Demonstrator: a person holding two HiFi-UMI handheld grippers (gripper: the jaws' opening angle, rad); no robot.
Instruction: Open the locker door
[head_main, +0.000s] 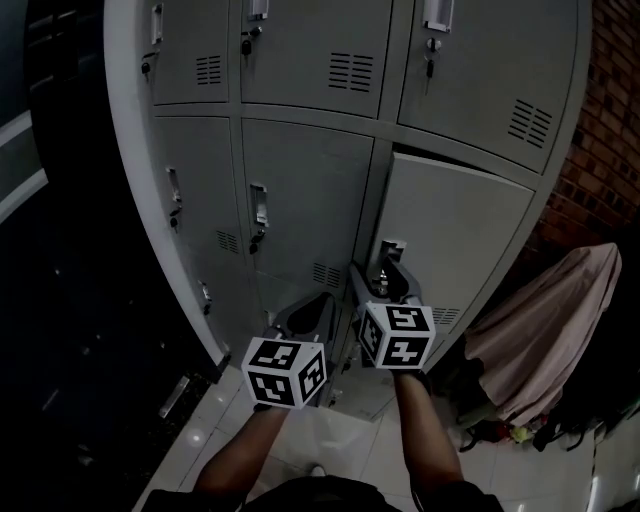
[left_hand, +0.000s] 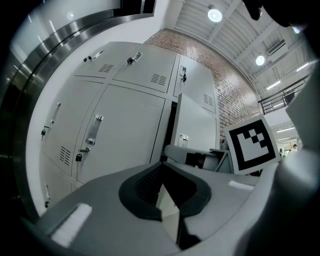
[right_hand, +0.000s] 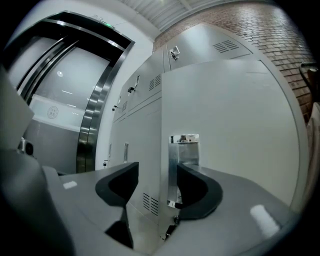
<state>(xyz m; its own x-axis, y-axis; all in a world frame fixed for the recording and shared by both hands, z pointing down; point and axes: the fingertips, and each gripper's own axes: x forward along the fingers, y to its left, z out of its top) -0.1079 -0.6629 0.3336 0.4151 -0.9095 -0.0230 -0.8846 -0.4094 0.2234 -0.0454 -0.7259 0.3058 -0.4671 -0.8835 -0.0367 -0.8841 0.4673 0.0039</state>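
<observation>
In the head view, the grey metal locker door (head_main: 455, 235) at the middle right stands ajar. In the left gripper view, the left claw (left_hand: 162, 182) is closed and empty. In the right gripper view, the right claw (right_hand: 157, 182) gapes astride the door's edge and shiny steel handle plate (right_hand: 182, 150), clamping neither. Swinging the door wider seems to be what remains.

Left tool (head_main: 318, 305) closed, right tool (head_main: 382, 272) gaping.

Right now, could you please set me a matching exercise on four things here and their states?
Things:
1 left hand-held gripper
2 right hand-held gripper
3 second-row right locker door
4 pinkish cloth

States:
A ajar
B jaws together
C draped by the brick wall
D jaws apart astride the door edge

Pairs: 1-B; 2-D; 3-A; 4-C.
</observation>
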